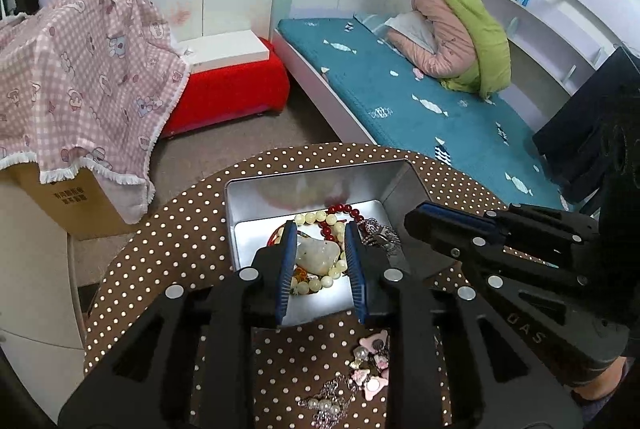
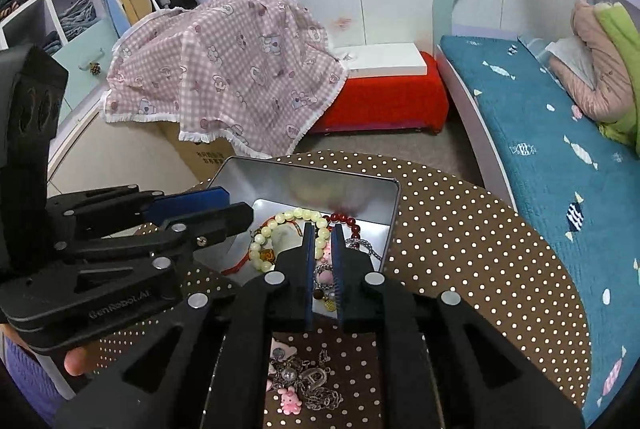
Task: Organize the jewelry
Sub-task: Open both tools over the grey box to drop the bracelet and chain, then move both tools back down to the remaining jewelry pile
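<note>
The polka-dot surface [image 1: 168,229] carried everything, and on it, ahead of both my hands, stood the open metal tin [image 1: 240,205] with its lid propped up at the far side. Inside lay a pale yellow bead bracelet [image 1: 316,217], a dark red bead bracelet [image 1: 347,209], a whitish stone pendant [image 1: 316,256] and a silvery chain [image 1: 382,239]. My left gripper [image 1: 320,229] hung over the tin, its jaws spread a little to either side of the pendant, pads clear of it. My right gripper [image 2: 323,229] pointed into the tin's near right part, jaws barely parted, with a small pink charm [image 2: 325,277] on a ring below the gap; I could not tell whether they touched it. Loose pieces waited outside the tin, just near of it under my wrists: pink bear charms [image 2: 290,404] and a pearl-set chain [image 1: 326,403], so the coming reach ran back toward me, either hand about equally close.
</note>
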### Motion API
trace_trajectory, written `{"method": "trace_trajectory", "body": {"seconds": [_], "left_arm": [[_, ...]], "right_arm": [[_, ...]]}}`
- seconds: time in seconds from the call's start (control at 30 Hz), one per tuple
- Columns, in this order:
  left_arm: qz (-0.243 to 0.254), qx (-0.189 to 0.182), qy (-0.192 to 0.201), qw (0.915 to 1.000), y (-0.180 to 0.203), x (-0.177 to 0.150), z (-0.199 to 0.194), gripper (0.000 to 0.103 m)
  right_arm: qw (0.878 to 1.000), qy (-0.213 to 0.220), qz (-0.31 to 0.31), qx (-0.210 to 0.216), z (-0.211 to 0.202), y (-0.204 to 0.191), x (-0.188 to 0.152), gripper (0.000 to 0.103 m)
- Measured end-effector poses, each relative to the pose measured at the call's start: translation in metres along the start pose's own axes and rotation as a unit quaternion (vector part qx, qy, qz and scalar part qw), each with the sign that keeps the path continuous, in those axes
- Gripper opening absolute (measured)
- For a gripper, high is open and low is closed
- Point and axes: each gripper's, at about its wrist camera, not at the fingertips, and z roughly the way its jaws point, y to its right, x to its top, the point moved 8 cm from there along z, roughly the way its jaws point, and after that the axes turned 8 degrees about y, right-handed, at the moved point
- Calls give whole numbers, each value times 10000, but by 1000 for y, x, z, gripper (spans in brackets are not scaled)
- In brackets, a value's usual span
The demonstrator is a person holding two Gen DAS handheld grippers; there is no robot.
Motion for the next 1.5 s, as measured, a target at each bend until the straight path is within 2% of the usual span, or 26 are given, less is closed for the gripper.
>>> {"method": "trace_trajectory", "body": {"seconds": [0.07, 0.17, 0.23, 0.27, 0.3, 0.37, 0.43, 0.53, 0.7, 0.9, 0.97, 1.1, 1.23, 1.27, 1.5], "left_arm": [[16, 6, 116, 9999, 0, 0, -12, 27], [23, 8, 327, 9995, -1, -5, -33, 42], [89, 41, 447, 9990, -1, -13, -48, 43], [106, 61, 493, 9987, -2, -18, -54, 47], [98, 108, 544, 9984, -3, -23, -60, 57], [147, 277, 674, 9972, -6, -37, -72, 70], [159, 547, 800, 9952, -8, -49, -79, 70], [292, 657, 855, 9937, 0, -73, -82, 70], [468, 578, 690, 9948, 15, -106, -74, 69], [222, 462, 303, 9982, 21, -131, -46, 61], [194, 477, 245, 9984, 20, -132, -40, 59], [118, 415, 96, 9990, 19, -136, -30, 41], [124, 425, 32, 9990, 16, -137, -26, 36], [80, 387, 26, 9992, 15, -137, -26, 28], [-542, -55, 56, 9985, -7, -131, -33, 23]], "right_arm": [[10000, 63, -50, -7, -7, -2, 1, 17], [9996, 211, -192, -69, -22, -5, -1, 25], [9990, 282, -311, -158, -32, -7, -6, 30], [9986, 334, -371, -184, -38, -8, -9, 34], [9983, 355, -407, -207, -42, -9, -14, 37], [9979, 374, -466, -240, -50, -10, -25, 39], [9979, 373, -457, -276, -53, -9, -36, 42], [9988, 330, -301, -192, -57, -7, -58, 43], [9996, 178, -176, -120, -55, -7, -86, 44], [9999, 109, 53, -59, -57, 1, -102, 46], [9999, 91, 99, -43, -58, 5, -106, 46], [9999, 73, 138, -10, -59, 6, -112, 46], [9998, 77, 174, 18, -59, 8, -113, 46], [9998, 67, 175, 23, -59, 9, -113, 46], [9999, -24, 154, 45, -58, 6, -120, 47]]}}
